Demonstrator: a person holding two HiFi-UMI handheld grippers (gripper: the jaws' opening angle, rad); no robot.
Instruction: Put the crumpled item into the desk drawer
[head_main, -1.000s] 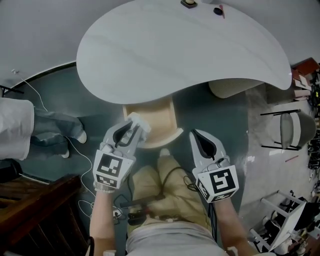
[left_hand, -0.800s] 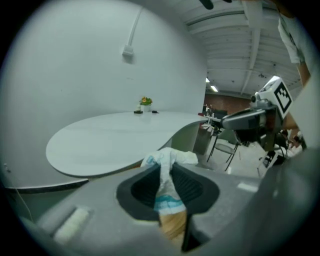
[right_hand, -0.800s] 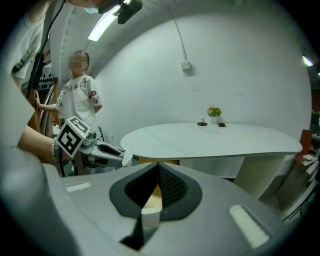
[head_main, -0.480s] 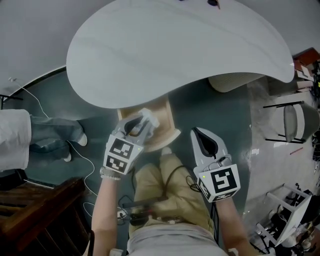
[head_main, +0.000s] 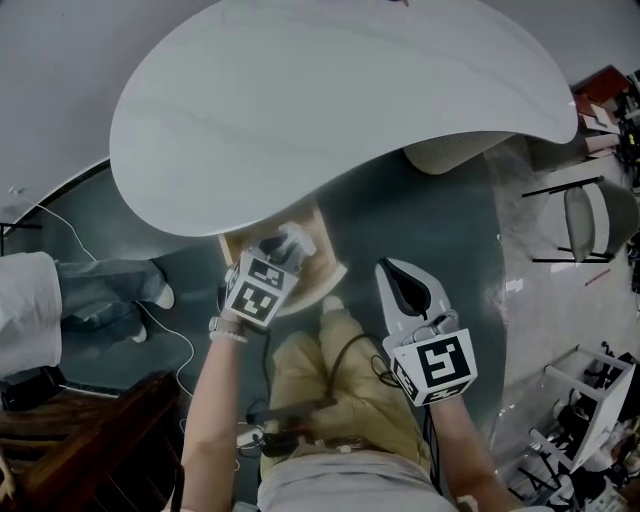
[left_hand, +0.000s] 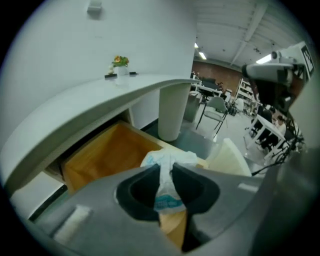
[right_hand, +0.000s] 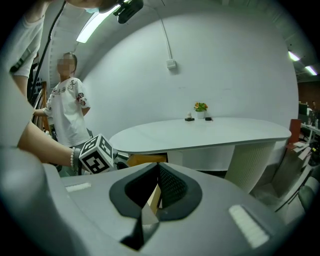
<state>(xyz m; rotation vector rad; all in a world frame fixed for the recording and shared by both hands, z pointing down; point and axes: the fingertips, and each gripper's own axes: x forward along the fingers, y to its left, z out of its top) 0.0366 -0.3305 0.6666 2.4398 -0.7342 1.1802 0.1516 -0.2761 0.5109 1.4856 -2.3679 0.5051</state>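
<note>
Lower and farther forward than a second ago, the left gripper (head_main: 277, 246) now hangs over the open wooden drawer (left_hand: 95, 160). Nearest, the right gripper (head_main: 404, 290) sits above the person's knee (head_main: 325, 352), jaws together and empty. Beyond it, the left gripper's jaws pinch the crumpled white item (left_hand: 167, 162), held above the drawer's inside, under the curved white desk (head_main: 330, 100).
</note>
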